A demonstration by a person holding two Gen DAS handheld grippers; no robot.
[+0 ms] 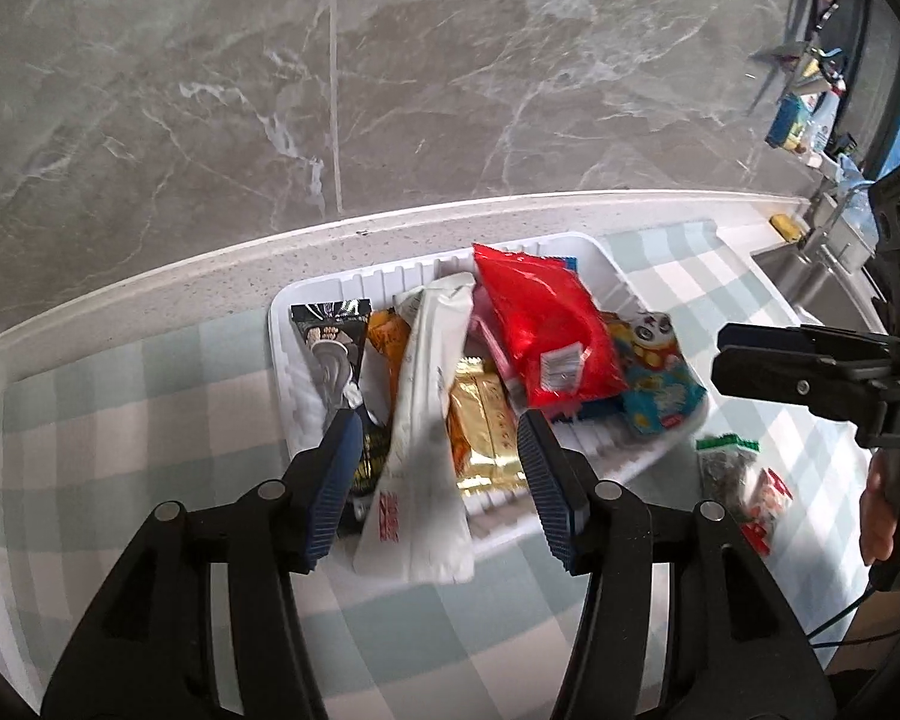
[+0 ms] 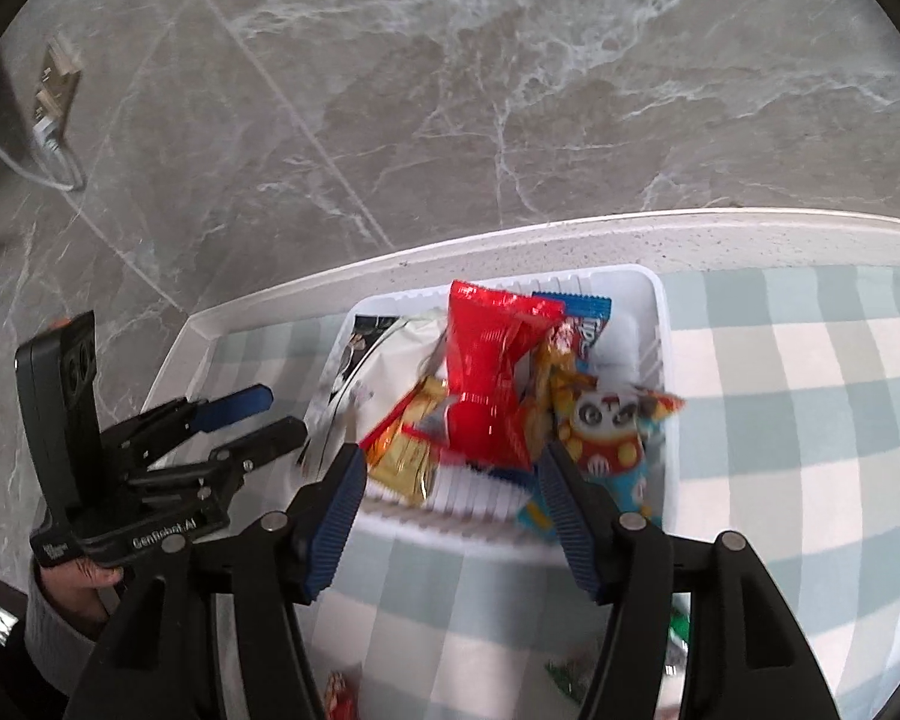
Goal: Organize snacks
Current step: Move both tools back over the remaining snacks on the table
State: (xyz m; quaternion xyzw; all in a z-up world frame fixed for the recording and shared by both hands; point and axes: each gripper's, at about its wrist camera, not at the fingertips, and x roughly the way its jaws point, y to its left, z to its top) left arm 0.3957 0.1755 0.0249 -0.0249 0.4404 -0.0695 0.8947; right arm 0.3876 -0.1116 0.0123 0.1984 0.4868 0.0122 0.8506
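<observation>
While both grippers gape, snacks (image 1: 546, 330) in tray (image 1: 282, 324)

Both fisheye views are bright with soft, even daylight, and black vignette rings the corners. Straight lines bend strongly: the counter edge (image 1: 390, 222) curves like a bowl rim. The white packet (image 1: 426, 420) and panda packet (image 2: 606, 438) are smeared by motion blur. Glare glints on the red packet (image 1: 540, 324). A soft shadow lies on the checked cloth (image 2: 780, 420) beneath the white tray (image 2: 660, 360).
</observation>
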